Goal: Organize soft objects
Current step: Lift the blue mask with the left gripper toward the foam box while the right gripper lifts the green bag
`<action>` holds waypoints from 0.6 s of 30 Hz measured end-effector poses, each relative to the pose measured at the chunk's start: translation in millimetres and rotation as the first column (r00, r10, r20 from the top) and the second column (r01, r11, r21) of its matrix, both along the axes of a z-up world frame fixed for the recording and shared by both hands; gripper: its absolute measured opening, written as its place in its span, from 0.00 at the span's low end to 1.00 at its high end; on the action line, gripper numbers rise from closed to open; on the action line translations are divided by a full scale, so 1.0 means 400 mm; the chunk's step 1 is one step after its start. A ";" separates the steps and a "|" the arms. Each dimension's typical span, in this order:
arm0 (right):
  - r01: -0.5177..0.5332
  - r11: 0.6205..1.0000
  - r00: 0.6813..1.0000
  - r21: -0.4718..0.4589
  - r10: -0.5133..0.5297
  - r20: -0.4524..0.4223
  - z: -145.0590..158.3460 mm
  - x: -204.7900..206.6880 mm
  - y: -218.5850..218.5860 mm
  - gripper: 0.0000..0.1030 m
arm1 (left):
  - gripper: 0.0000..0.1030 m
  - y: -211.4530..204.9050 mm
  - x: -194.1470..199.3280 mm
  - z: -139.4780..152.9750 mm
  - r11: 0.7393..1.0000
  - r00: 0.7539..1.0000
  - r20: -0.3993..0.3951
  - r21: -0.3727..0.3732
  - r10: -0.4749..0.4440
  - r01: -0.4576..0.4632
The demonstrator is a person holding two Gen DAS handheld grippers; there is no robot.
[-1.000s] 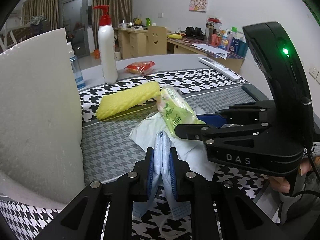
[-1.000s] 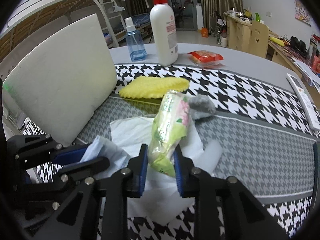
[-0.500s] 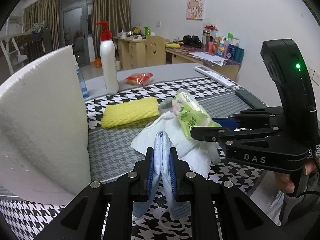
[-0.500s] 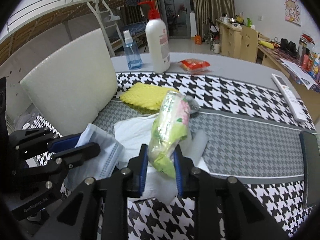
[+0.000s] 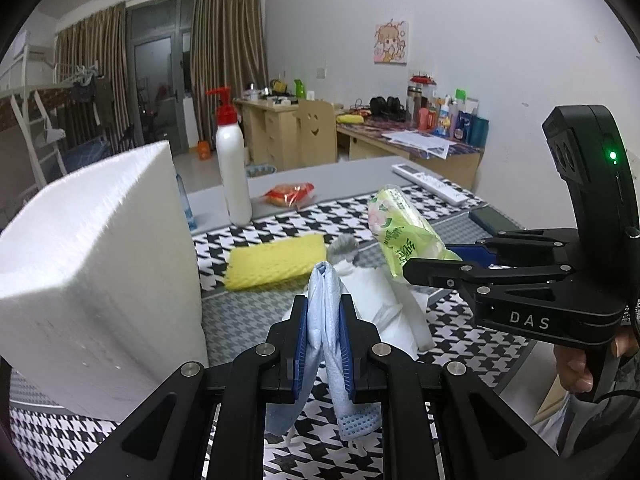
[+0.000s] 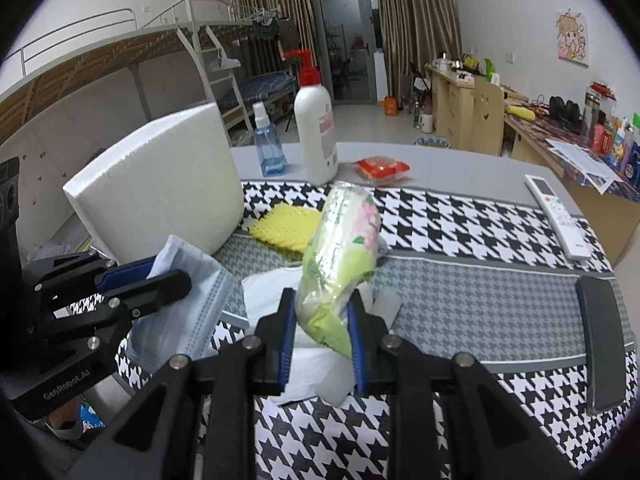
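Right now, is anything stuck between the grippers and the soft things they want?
Nothing visible. The left gripper is shut on the light blue face mask, and the right gripper on the green plastic tissue pack.

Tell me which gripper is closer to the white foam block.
Left. The left gripper, holding the face mask, is right beside the foam block; the right gripper is farther off.

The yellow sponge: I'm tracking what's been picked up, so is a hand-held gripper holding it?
No, the yellow sponge lies on the table, apart from both grippers.
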State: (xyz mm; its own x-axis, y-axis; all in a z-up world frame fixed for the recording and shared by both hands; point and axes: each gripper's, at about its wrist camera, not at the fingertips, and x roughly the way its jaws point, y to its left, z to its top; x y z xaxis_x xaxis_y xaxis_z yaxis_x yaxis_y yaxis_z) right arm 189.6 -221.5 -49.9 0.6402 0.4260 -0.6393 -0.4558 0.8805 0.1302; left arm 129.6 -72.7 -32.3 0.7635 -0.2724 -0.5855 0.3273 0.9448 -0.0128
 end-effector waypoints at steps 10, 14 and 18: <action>0.008 1.000 0.998 0.010 -0.008 0.056 0.035 -0.027 0.004 0.28 | 0.16 0.011 -0.004 0.039 1.000 0.999 0.052 -0.006 0.006 -0.006; 0.018 1.000 0.997 0.022 -0.019 0.081 0.051 -0.034 0.005 0.28 | 0.16 0.018 -0.005 0.057 1.000 0.997 0.076 -0.012 0.009 -0.008; 0.026 0.999 0.994 0.030 -0.029 0.103 0.067 -0.041 0.007 0.28 | 0.16 0.028 -0.010 0.076 1.000 0.995 0.104 -0.014 0.009 -0.007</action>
State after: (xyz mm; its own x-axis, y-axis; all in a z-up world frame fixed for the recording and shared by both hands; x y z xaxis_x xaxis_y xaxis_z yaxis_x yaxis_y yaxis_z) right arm 173.4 -218.8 -23.2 0.7138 0.4248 -0.5567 -0.4441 0.8893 0.1091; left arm 125.8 -61.6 -2.0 0.8220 -0.2738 -0.4993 0.3201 0.9474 0.0075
